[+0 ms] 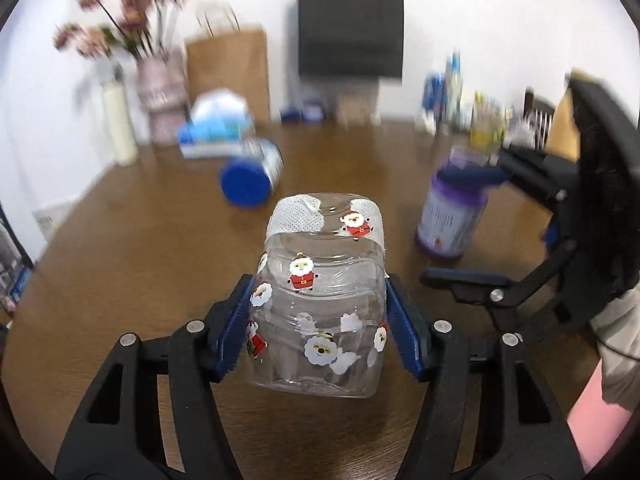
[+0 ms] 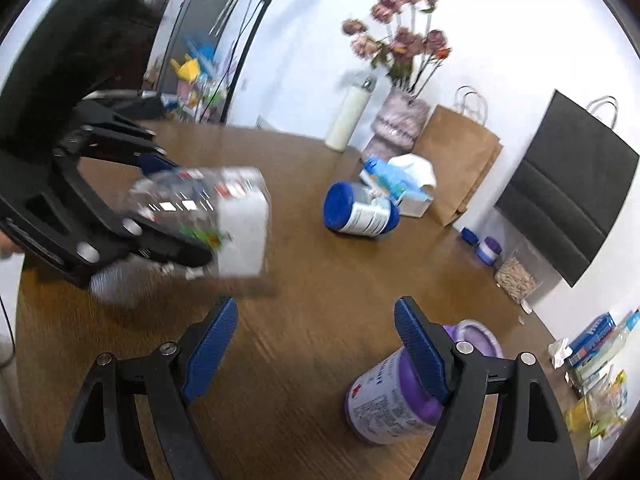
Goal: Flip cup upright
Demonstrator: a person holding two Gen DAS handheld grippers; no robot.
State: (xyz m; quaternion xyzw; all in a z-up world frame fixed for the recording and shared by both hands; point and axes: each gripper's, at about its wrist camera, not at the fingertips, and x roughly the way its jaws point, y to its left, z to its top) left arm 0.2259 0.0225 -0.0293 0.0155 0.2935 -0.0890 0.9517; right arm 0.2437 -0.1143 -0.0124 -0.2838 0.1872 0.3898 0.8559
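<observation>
A brown wood-grain tabletop (image 1: 120, 240) fills the lower part of both views, backed by a white wall (image 1: 460, 8). Along the wall stand a brown paper carrier bag (image 1: 228, 74), a black paper carrier bag (image 1: 351, 20), a pink ribbed vase of dried pink flowers (image 2: 396, 122) and a tall cream bottle (image 2: 346, 118). The left gripper (image 1: 318, 322) clamps the clear plastic cup with Santa stickers (image 1: 320, 300) between its blue pads, one on each side wall; the cup is held above the tabletop, its closed, taped end pointing away from the camera and its open rim toward it. From the right wrist the same cup (image 2: 208, 216) appears lifted and tilted, streaked by motion blur. The right gripper (image 2: 316, 350) holds nothing, its blue fingers spread wide above the tabletop, and sits just beside a purple-lidded white canister (image 2: 394, 396) standing upright. A blue-lidded white canister (image 2: 360, 212) lies on its side near a white-and-blue tissue box (image 2: 404, 188). Small jars (image 2: 488, 250) and bottles crowd the far right edge, too blurred to identify. Whether the cup touches the tabletop in the left wrist view is hard to tell, and the canister labels are unreadable.
</observation>
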